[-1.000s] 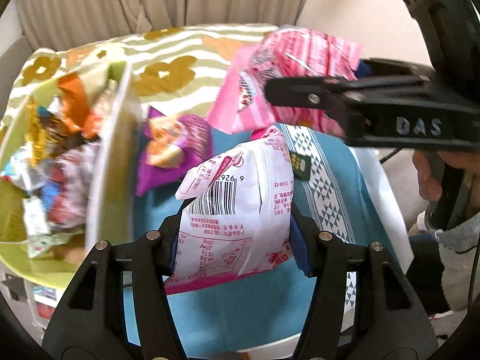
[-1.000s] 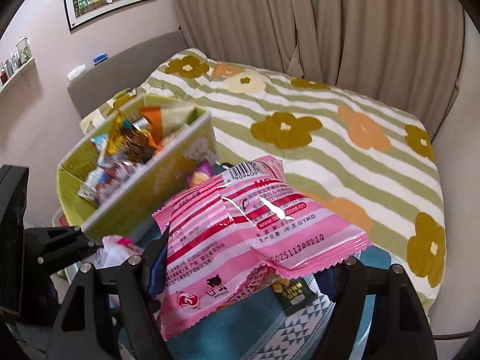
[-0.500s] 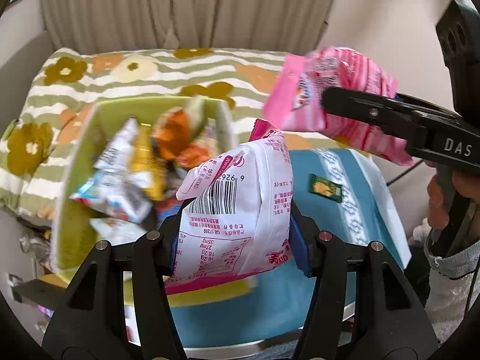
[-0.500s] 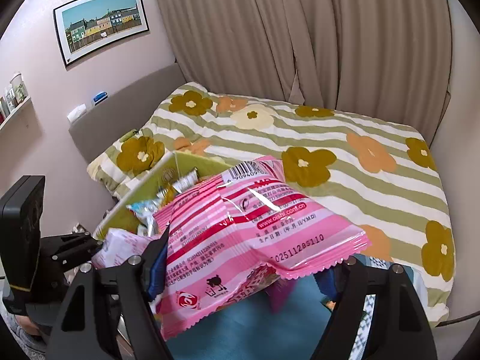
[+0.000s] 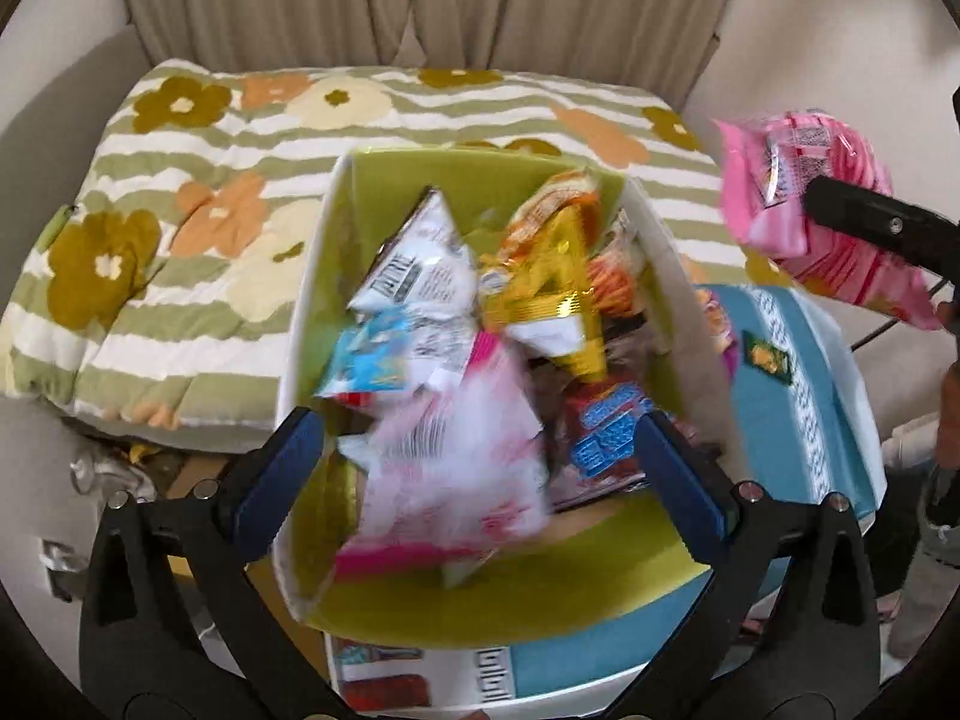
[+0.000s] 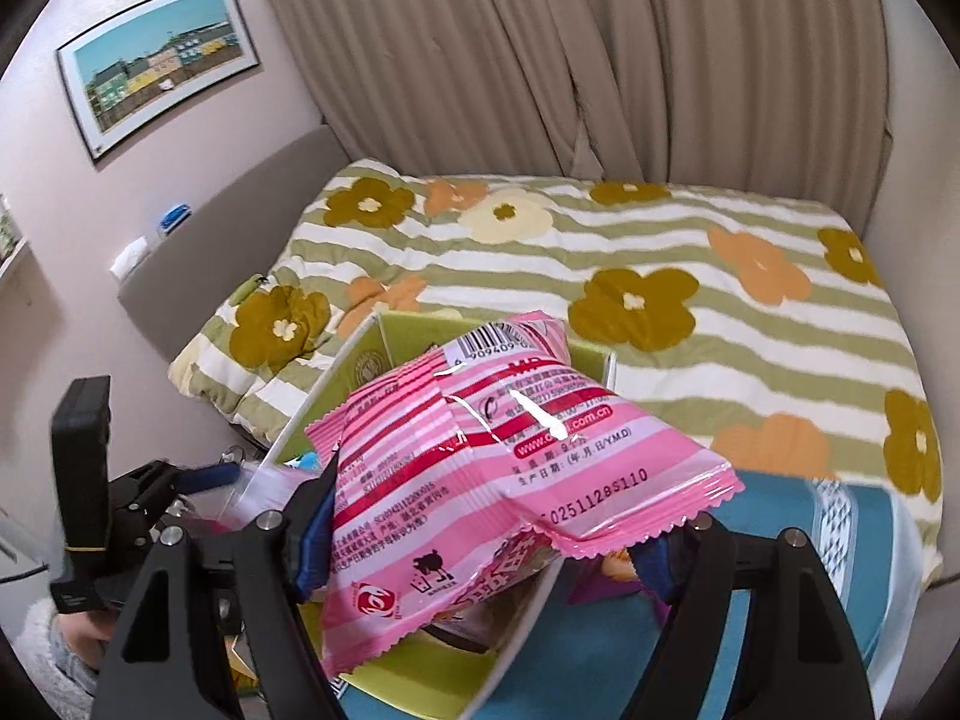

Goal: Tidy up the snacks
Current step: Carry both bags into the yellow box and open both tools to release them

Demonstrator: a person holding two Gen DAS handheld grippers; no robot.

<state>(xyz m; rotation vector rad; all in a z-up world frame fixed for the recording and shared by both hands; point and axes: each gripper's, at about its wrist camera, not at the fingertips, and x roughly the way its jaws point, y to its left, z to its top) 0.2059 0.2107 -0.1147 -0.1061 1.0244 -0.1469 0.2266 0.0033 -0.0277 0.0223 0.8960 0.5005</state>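
A bed with a floral striped quilt (image 5: 252, 192) lies beyond the green cardboard box (image 5: 600, 594). The left gripper (image 5: 474, 468), jaws just sprung wide, hangs above the box; the blurred white-and-pink snack packet (image 5: 456, 468) lies loose between them. The right gripper (image 6: 486, 546) clamps a pink striped foil packet (image 6: 510, 468).

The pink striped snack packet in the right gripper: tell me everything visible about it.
The pink striped snack packet is a glossy plastic pillow bag with pink and red stripes, a barcode, red print, a stamped date code and zigzag sealed ends. It looks puffed and unopened. The right gripper clamps its lower part, so it tilts up and away, above the green box of snacks. Nothing else visibly touches it.
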